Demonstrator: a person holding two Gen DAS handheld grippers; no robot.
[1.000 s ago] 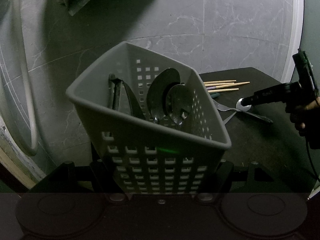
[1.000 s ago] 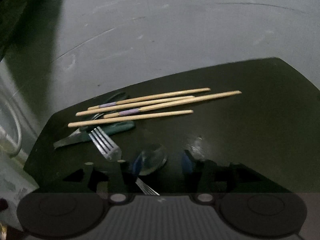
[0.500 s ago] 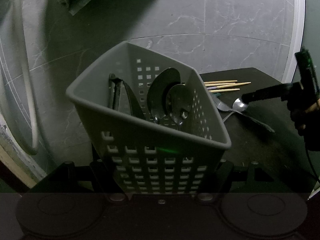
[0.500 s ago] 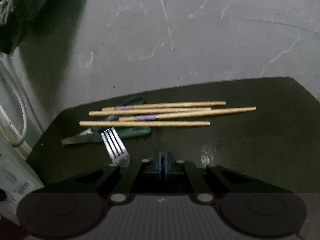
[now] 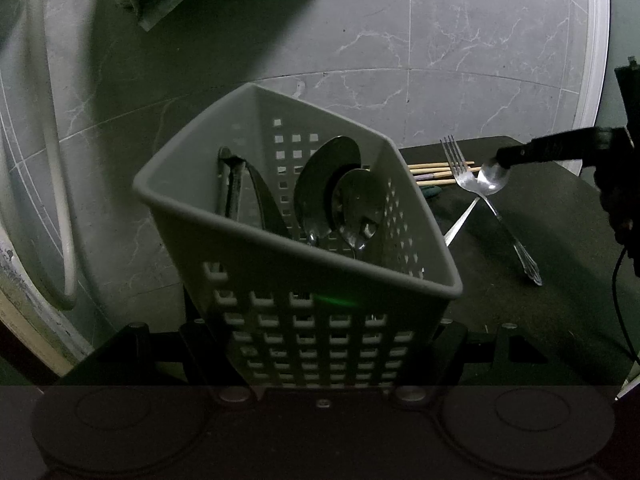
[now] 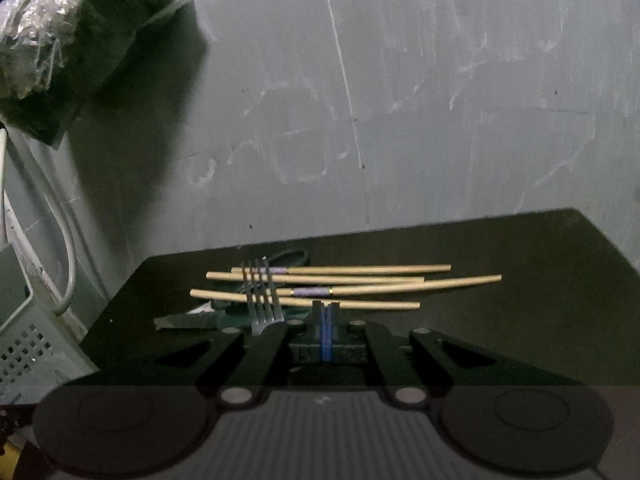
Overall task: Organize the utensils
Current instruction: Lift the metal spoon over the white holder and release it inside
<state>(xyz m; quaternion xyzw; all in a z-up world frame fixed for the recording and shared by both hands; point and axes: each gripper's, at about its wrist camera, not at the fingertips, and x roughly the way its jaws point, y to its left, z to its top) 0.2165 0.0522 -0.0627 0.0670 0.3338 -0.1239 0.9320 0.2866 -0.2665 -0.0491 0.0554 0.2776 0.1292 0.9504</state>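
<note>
Dark tabletop (image 5: 540, 320), right of frame: right gripper (image 5: 505, 159) has just clamped a spoon (image 5: 491, 178) and fork (image 5: 460, 172), lifting both; left gripper (image 5: 324, 344) grips the basket (image 5: 320, 300), ready for them.

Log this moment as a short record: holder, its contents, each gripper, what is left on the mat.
holder: grey perforated caddy, clamped in left gripper
contents: two spoons, dark utensils at left
right gripper: shut on small spoon by its bowl; fork lifted with it
mat: four chopsticks, dark green tool, partly hidden
</note>
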